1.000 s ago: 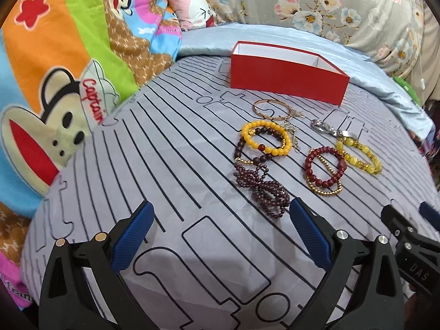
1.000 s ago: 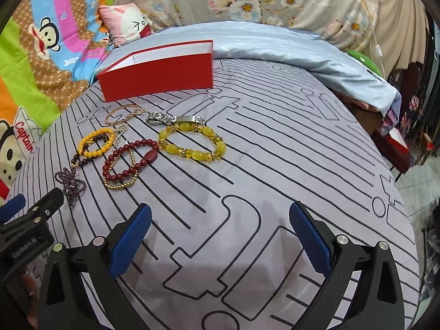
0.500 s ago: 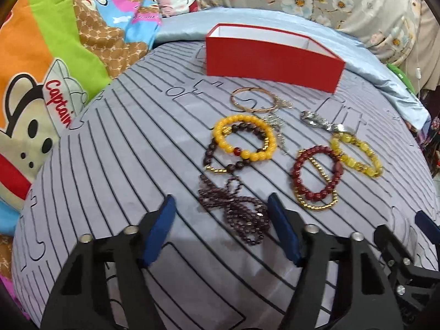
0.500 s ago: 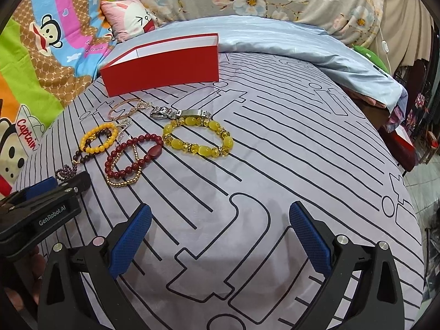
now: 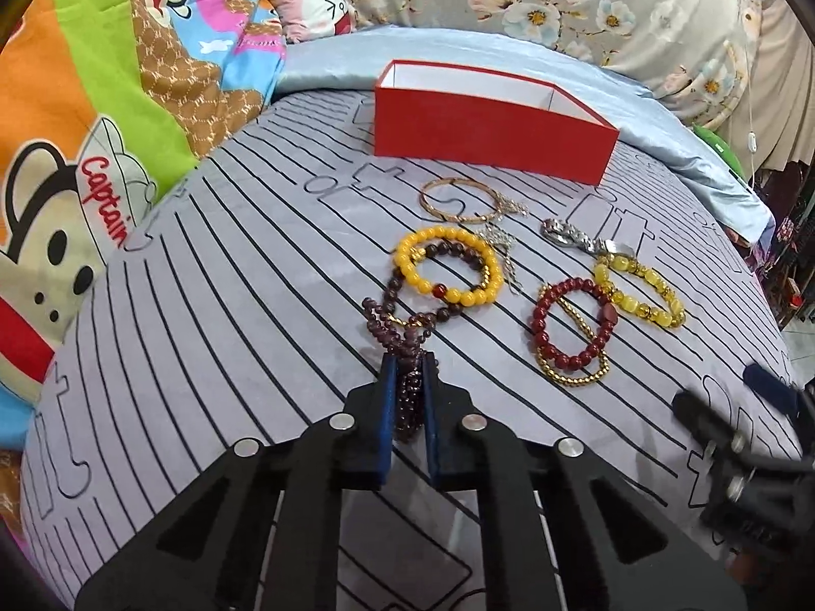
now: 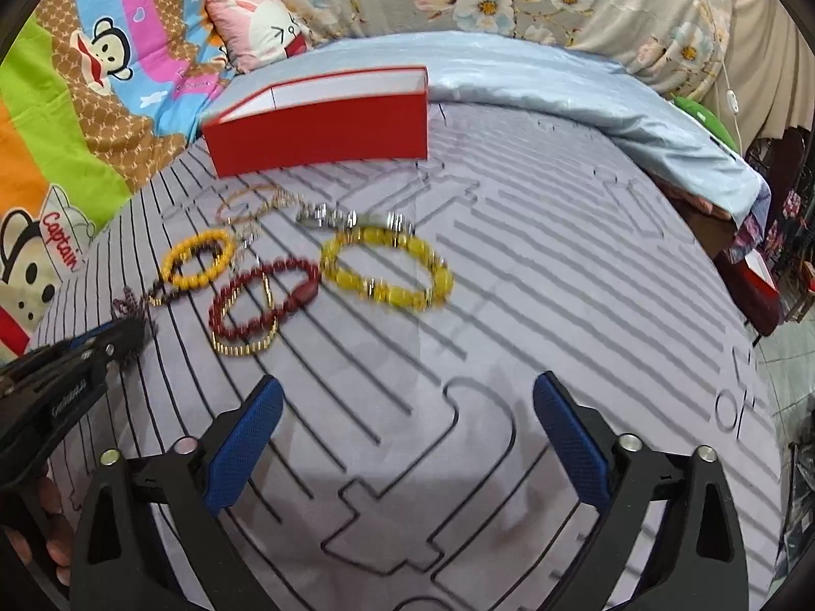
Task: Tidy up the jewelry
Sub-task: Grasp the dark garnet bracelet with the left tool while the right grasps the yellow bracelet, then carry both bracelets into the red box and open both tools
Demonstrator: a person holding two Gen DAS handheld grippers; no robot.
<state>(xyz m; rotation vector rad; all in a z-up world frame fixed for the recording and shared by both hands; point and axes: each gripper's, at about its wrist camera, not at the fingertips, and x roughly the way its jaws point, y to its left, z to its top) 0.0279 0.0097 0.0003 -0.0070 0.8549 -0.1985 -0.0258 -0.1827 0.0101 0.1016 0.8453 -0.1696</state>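
Note:
Several bracelets lie on the grey striped bed cover before an open red box (image 5: 489,117). My left gripper (image 5: 409,364) is shut on a dark purple bead string (image 5: 407,397) that still rests on the cover. Beyond it lie a yellow bead bracelet (image 5: 448,270) over a brown one, a gold bangle (image 5: 458,198), a red bead bracelet (image 5: 573,326), a pale yellow bracelet (image 5: 639,293) and a silver chain (image 5: 580,239). My right gripper (image 6: 407,397) is open and empty, short of the pale yellow bracelet (image 6: 387,272). The red box also shows in the right wrist view (image 6: 326,125).
Cartoon-print bedding (image 5: 76,127) rises on the left. A pale blue quilt (image 5: 662,117) and floral fabric lie behind the box. The bed drops off at the right edge (image 6: 754,336).
My left gripper moved forward and closed around the purple bead string. My right gripper shifted slightly forward and stayed open.

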